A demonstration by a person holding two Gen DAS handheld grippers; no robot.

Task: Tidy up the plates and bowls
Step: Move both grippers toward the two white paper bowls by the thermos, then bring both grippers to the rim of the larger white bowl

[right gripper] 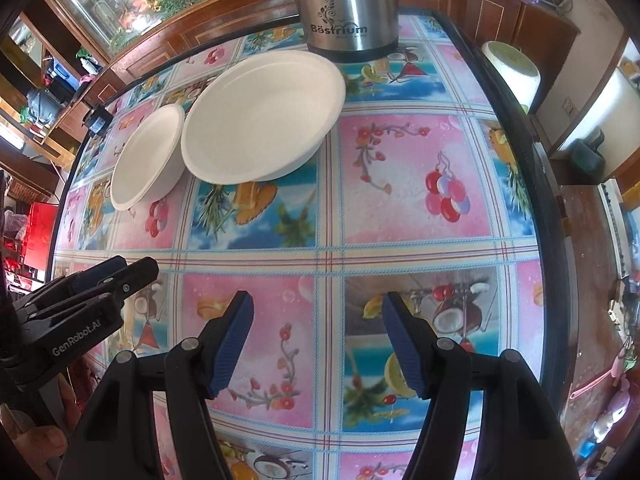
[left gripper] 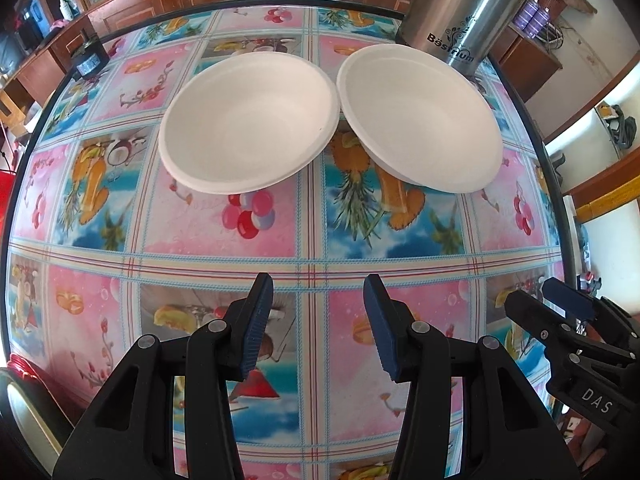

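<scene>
Both the left hand-held gripper [left gripper: 319,294] and right hand-held gripper [right gripper: 317,312] hang released and empty above the patterned surface [left gripper: 280,248], two white paper bowls [left gripper: 248,124] [left gripper: 420,116] sitting rim-to-rim well ahead of them, before a steel flask [left gripper: 460,20].

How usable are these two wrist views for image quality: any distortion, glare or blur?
Left wrist view: strong fisheye bulge bends the tablecloth grid; both bowls sharp; dark vignette in the corners. Right wrist view: same bulge, soft daylight sheen on the steel flask, faint shadows, edges slightly smeared.
</scene>
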